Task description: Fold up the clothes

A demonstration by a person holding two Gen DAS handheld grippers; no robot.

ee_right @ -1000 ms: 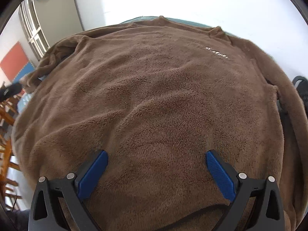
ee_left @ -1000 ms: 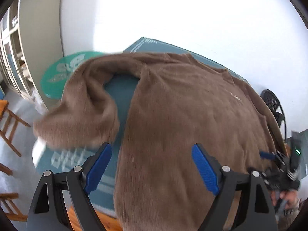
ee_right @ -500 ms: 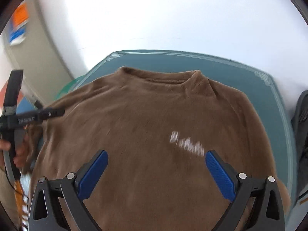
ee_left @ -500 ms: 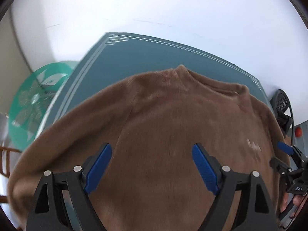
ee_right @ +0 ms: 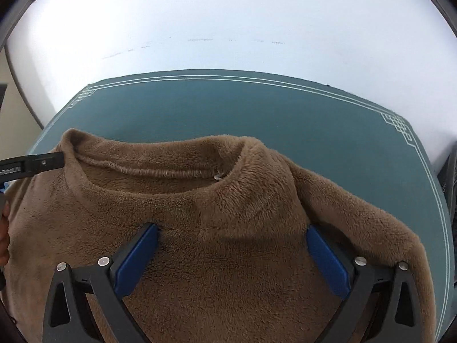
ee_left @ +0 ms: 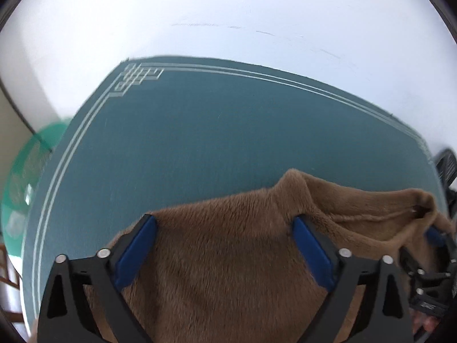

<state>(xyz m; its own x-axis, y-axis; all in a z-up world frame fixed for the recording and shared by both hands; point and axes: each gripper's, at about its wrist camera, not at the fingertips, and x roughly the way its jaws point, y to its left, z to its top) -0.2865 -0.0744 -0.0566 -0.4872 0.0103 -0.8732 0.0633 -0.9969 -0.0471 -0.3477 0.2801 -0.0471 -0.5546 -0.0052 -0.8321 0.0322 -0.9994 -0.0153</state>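
A brown fleece sweater (ee_right: 217, 228) lies flat on a teal table mat (ee_right: 257, 114), neckline toward the far wall. My right gripper (ee_right: 232, 254) is open, low over the sweater's chest just below the collar (ee_right: 160, 171). My left gripper (ee_left: 225, 245) is open over the sweater's (ee_left: 228, 257) left shoulder, its right finger near the collar corner (ee_left: 297, 185). Each gripper shows in the other's view: the right one at the right edge (ee_left: 428, 271), the left one at the left edge (ee_right: 31, 165). Neither holds cloth.
The mat (ee_left: 214, 131) has white border lines and reaches a white wall behind. A round green table (ee_left: 25, 171) stands off its left side. A dark chair (ee_left: 448, 165) stands at the mat's right end.
Both grippers have moved forward along the sweater from its lower body to the collar and shoulders. More bare mat shows beyond the neckline. Both stayed open.
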